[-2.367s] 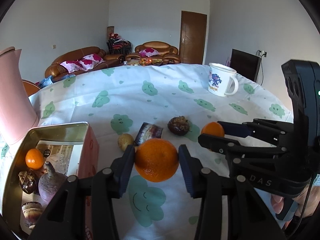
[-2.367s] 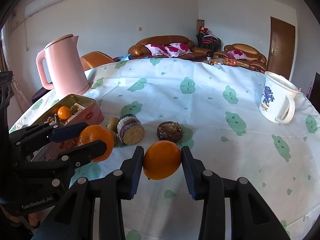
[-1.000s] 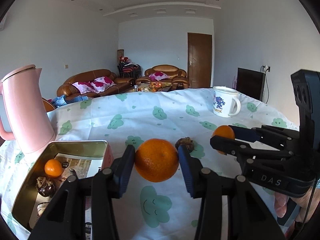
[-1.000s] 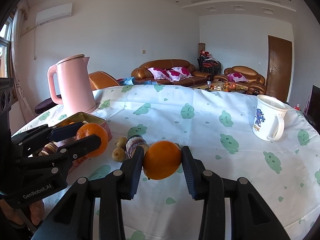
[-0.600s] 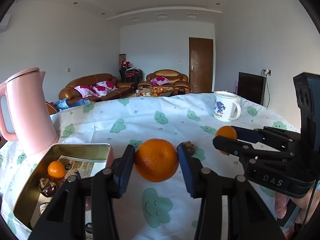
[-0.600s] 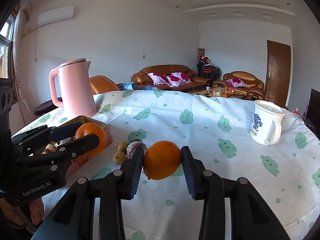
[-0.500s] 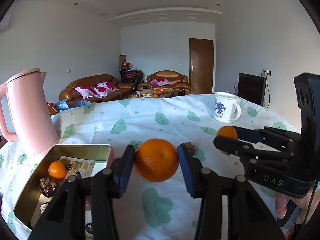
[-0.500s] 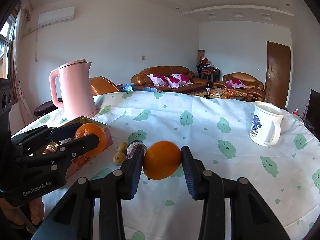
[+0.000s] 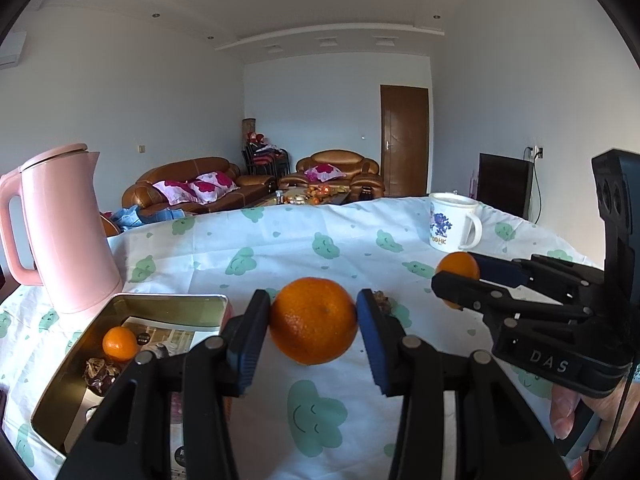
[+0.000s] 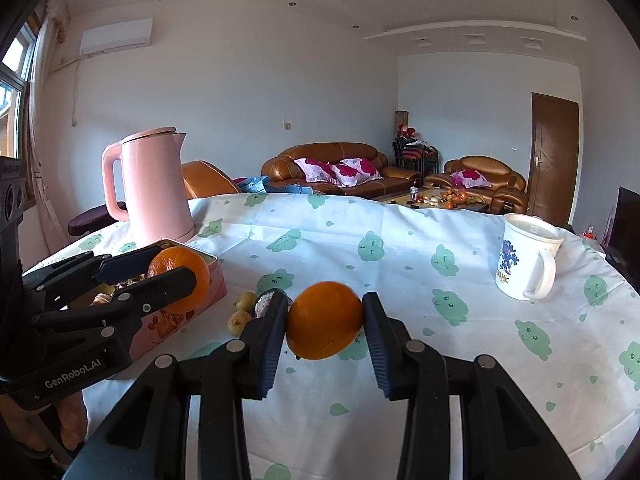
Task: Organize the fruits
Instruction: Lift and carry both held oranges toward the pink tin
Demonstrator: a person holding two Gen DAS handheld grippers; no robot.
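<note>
Left wrist view lets us look down into the open tin [image 9: 60,384] at lower left: a small orange [image 9: 119,344] and some dark, wrinkled fruit [image 9: 100,372] lie inside. Our left gripper [image 9: 313,322] is clamped on a mandarin [image 9: 313,320] at frame centre, its skin dimpled and deep orange. At right of that frame our right gripper [image 9: 456,284] pinches an orange [image 9: 458,270].

Right wrist view instead shows the tin's pink outer wall [image 10: 180,312] at left, and, beside it, two small yellowish fruits [image 10: 240,312] on the cloth [image 10: 400,248]. Our right gripper [image 10: 325,322] grips the orange [image 10: 325,320] at centre; it looks smoother and slightly oval. Both fruits hang above the cloth. A pink kettle [image 10: 154,188] stands behind the tin, a mug [image 10: 526,260] at right.
</note>
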